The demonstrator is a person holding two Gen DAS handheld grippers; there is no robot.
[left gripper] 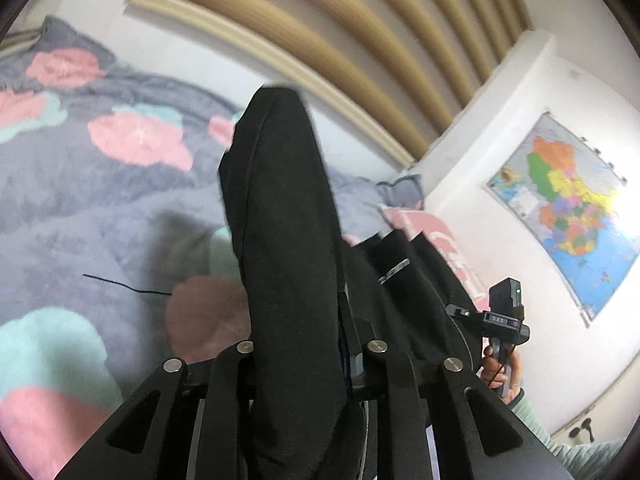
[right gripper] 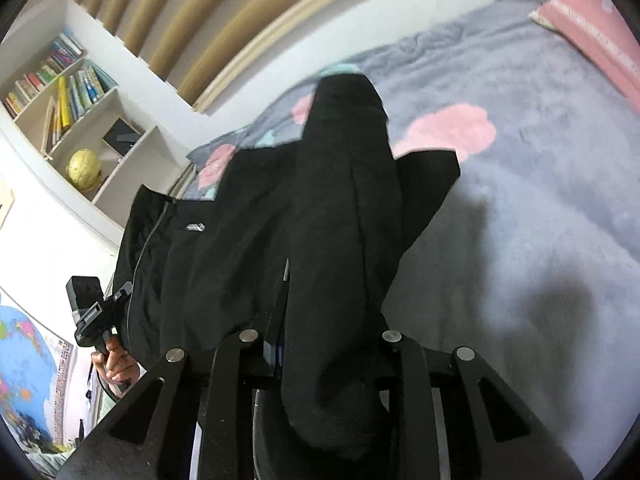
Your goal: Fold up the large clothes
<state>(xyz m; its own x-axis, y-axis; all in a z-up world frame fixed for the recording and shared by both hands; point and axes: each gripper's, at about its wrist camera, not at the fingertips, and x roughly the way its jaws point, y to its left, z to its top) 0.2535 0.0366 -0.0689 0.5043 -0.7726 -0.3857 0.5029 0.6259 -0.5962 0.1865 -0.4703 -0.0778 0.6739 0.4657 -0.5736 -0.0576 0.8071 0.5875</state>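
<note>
A grey blanket (left gripper: 80, 208) printed with pink and mint clouds spreads below and ahead of both claws, covering the bed. Behind it, past the far edge, stand a white wall and tan ribbed panels (left gripper: 360, 28).

The black garment (right gripper: 224, 240) hangs between the two claws, lifted off the blanket. In the right wrist view its body spreads out to the left of the right gripper (right gripper: 320, 344), with a small silver logo on the cloth and a thin cord running down it; one corner juts to the right above the blanket. A thick fold of the same cloth runs straight up the middle of that claw, covering its fingers, and the jaws are closed in on it, so it is gripped there.

In the left wrist view the left gripper (left gripper: 304, 344) likewise pinches a long fold of the garment, which rises ahead of the jaws and hides the fingertips; the rest of the cloth trails off to the right of this claw.

A colourful map (left gripper: 568, 208) hangs on the wall to the right of the left claw. A shelf of books (right gripper: 60, 88) and a gold globe (right gripper: 83, 168) stand to the left of the right claw. A pink pillow (right gripper: 596, 36) lies at the upper right.

Each view shows the other claw's handle held by a hand (right gripper: 114, 364).
</note>
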